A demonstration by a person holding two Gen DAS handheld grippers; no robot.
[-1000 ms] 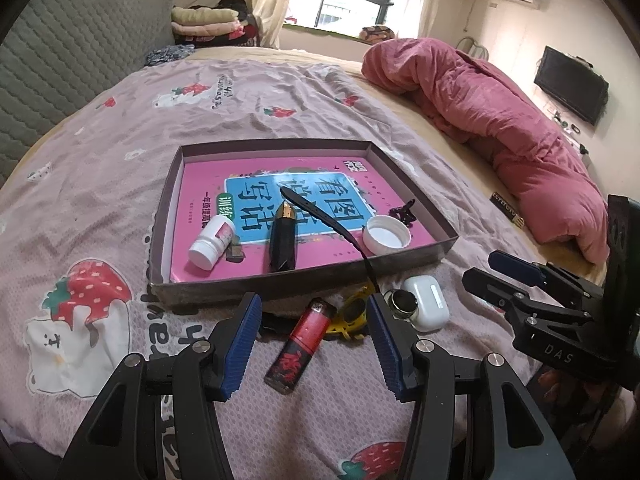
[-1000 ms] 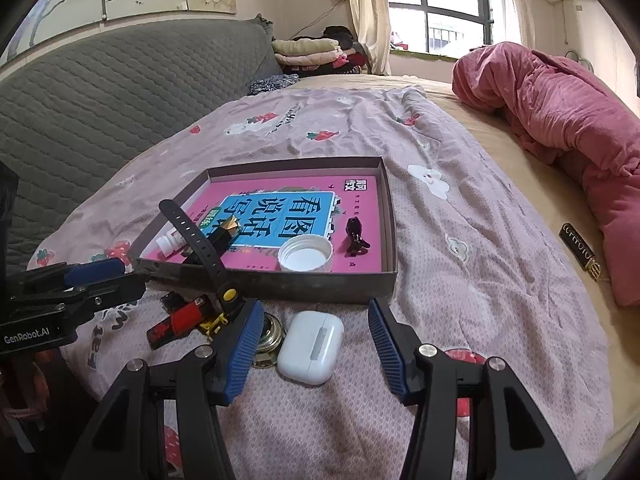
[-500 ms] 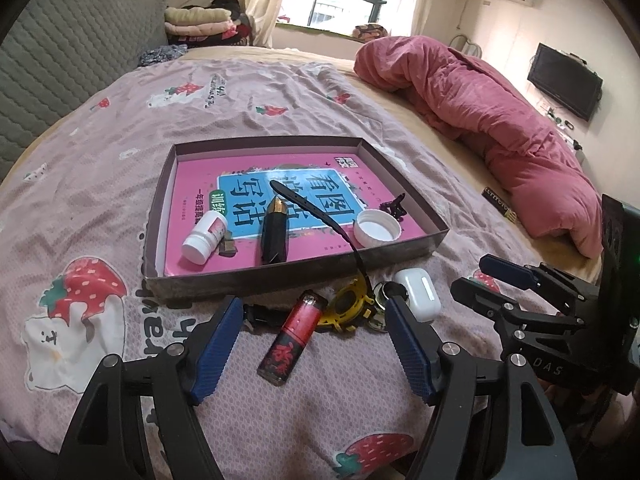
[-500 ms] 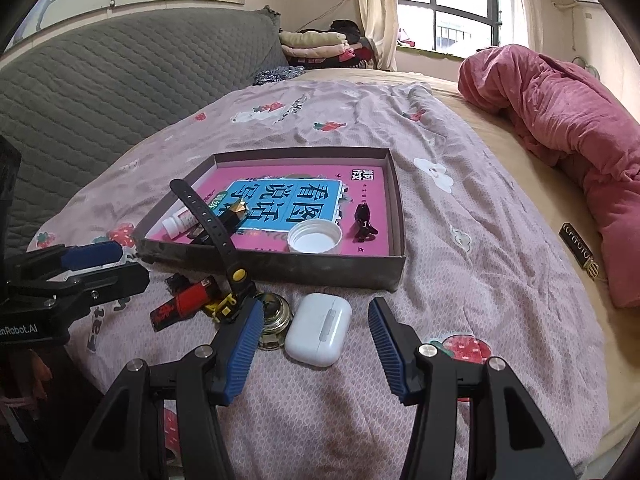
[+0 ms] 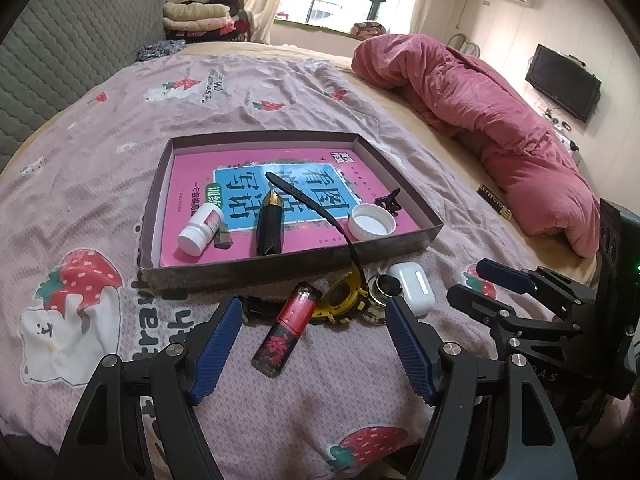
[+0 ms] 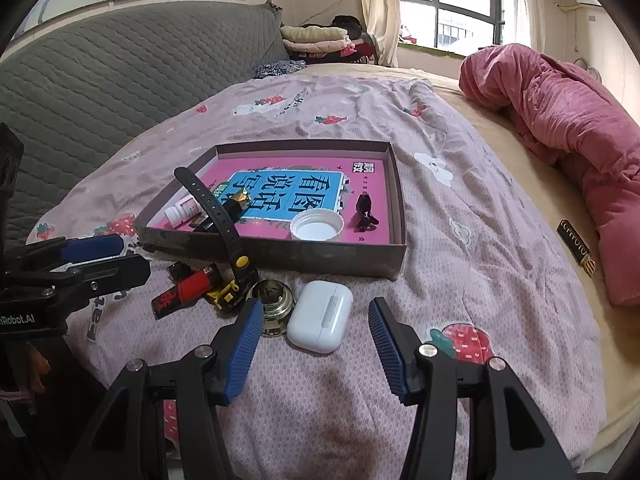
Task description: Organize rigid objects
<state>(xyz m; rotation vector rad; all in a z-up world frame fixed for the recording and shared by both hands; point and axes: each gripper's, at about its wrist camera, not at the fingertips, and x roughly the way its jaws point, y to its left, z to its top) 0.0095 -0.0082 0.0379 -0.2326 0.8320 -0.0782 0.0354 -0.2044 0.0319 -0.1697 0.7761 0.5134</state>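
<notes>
We see the L gripper (image 5: 312, 344) held over the bedsheet (image 5: 120, 120) w/ jaws wide apart, nothing between the pads; they've just been opening, and the red lighter (image 5: 289, 330) lies on the sheet in the gap, not touched. R gripper (image 6: 314, 344) also has its jaws apart, empty, w/ the white earbud case (image 6: 320, 316) lying flat just ahead between the fingers, not pinched. Next to the case on its left sits a small round metal item (image 6: 272, 300), touching or nearly so, then the yellow-and-black watch (image 5: 342, 300), whose black strap (image 5: 316, 208) arcs up over the near wall of the shallow box (image 5: 280, 274). All these loose items lie just outside the box's near wall. Inside the box, on a pink/blue book cover (image 5: 280, 184): white pill bottle (image 5: 200, 230) lying on its side at left, black-and-gold tube (image 5: 270, 226) mid, white cap (image 5: 372, 222) open side up at right, small black clip (image 5: 390, 202) just beyond it. Pink duvet (image 5: 500, 120) bunched far right.
</notes>
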